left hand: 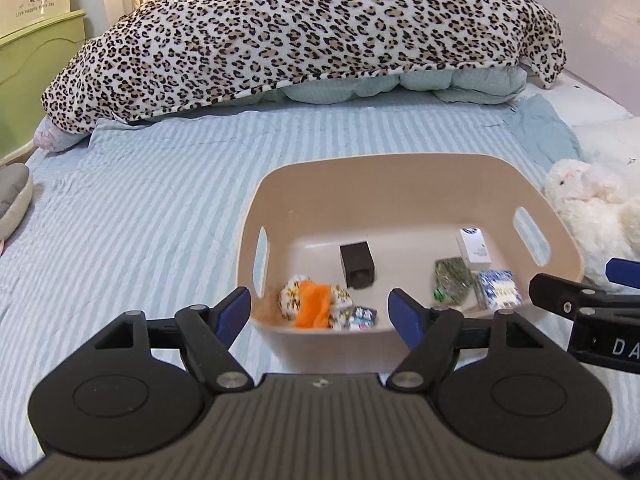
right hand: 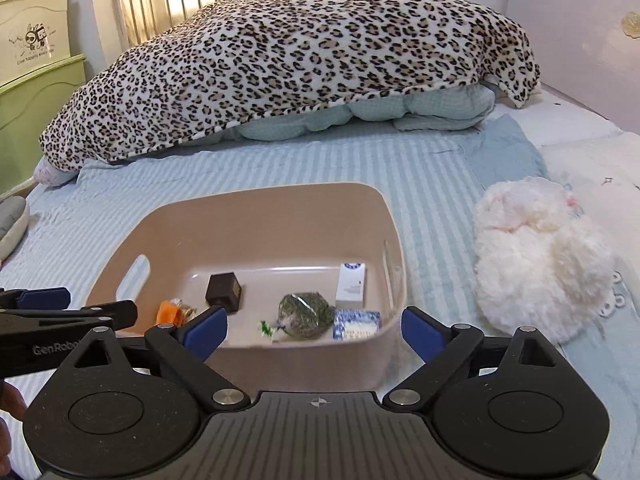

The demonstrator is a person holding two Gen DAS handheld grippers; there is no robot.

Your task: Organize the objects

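Observation:
A beige plastic bin (left hand: pixel 400 176) (right hand: pixel 280 208) stands on the striped bed. Inside lie a dark brown box (left hand: pixel 357 266) (right hand: pixel 224 289), an orange and patterned cloth bundle (left hand: pixel 314 300) (right hand: pixel 170 312), a green packet (left hand: pixel 452 280) (right hand: pixel 306 314), a white box (left hand: pixel 474 248) (right hand: pixel 351 282) and a blue-white packet (left hand: pixel 499 290) (right hand: pixel 356 324). My left gripper (left hand: pixel 322 312) is open and empty at the bin's near rim. My right gripper (right hand: pixel 314 334) is open and empty at the near rim too; it also shows in the left wrist view (left hand: pixel 576 288).
A white plush toy (left hand: pixel 596 208) (right hand: pixel 540 256) lies right of the bin. A leopard-print blanket (left hand: pixel 304 32) (right hand: pixel 292 64) is heaped at the far end of the bed. A green cabinet (left hand: pixel 36 76) stands at the left. A grey slipper-like item (left hand: pixel 14 200) lies at the left edge.

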